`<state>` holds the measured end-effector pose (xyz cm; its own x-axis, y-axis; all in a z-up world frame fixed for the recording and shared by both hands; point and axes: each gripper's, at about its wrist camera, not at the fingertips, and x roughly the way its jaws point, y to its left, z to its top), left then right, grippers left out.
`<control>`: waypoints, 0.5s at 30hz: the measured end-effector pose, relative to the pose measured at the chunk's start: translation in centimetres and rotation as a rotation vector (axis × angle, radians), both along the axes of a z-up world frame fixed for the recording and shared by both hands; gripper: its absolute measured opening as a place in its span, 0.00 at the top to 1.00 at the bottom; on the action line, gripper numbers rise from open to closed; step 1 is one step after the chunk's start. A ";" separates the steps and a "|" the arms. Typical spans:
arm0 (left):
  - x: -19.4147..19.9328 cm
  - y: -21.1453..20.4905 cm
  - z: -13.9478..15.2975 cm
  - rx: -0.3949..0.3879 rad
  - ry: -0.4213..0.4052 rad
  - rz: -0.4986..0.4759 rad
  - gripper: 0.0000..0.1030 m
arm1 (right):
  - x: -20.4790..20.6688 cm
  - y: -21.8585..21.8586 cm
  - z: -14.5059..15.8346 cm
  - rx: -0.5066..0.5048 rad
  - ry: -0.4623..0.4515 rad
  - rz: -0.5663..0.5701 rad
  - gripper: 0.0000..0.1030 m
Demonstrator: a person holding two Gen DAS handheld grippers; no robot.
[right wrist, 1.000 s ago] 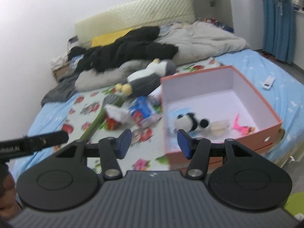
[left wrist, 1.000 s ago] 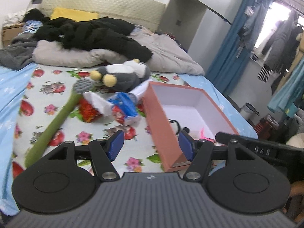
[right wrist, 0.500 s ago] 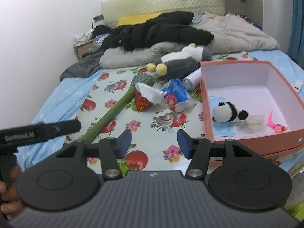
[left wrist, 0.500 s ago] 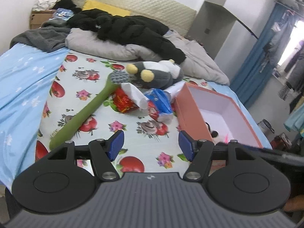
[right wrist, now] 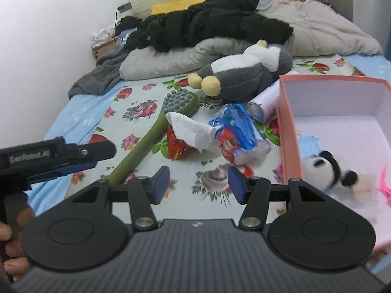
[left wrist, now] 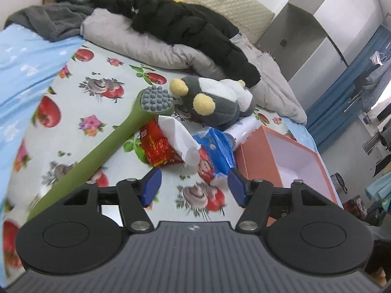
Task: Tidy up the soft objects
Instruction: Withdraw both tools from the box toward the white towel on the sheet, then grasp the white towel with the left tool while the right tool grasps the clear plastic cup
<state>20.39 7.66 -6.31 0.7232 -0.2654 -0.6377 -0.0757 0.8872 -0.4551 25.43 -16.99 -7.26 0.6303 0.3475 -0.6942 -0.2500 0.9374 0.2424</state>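
The bed [left wrist: 80, 112], under a fruit-print sheet, carries everything, and the salmon box [right wrist: 290, 136] sits at its right edge with a small panda toy [right wrist: 320, 168] already inside. That suggests the step in hand is picking the next soft thing off the sheet and dropping it in.

The largest loose one is the grey-and-white plush [left wrist: 215, 102], lying just beyond the clutter and touching the studded head of the green massage stick [left wrist: 105, 146]. It looks too broad for one pinch across the body; a limb or a yellow foot is probably the better hold.

Nearer are a red foil pack [right wrist: 178, 144] with a white tissue [right wrist: 193, 127] draped over it, and a blue-and-red packet [right wrist: 234, 134] beside a white tube [right wrist: 266, 100] that leans against the box wall. The tissue and packets should crush easily, so a light, low grip from the side suits them.

The left gripper [left wrist: 193, 188] hangs over the sheet just short of the packets; its jaws have just been closing a little but stand spread with nothing between them. The right gripper [right wrist: 199, 183] hovers likewise, jaws apart and empty. Best to lift clear before swinging across, so the stick is not dragged along.
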 end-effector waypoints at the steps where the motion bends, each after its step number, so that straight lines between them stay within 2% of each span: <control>1: 1.3 0.2 -0.5 -0.006 0.008 -0.003 0.40 | 1.0 0.2 -0.4 0.002 0.009 0.006 0.46; 7: 8.4 0.7 -3.9 -0.010 0.051 -0.009 0.50 | 6.8 1.5 -3.4 0.013 0.058 0.020 0.48; 15: 15.2 0.8 -8.4 -0.049 0.103 -0.022 0.51 | 12.4 3.0 -7.6 0.065 0.145 0.017 0.54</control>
<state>35.61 8.49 -14.71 0.6484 -0.3131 -0.6939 -0.1050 0.8660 -0.4888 37.86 -14.00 -14.82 0.5189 0.4042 -0.7532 -0.2238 0.9147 0.3366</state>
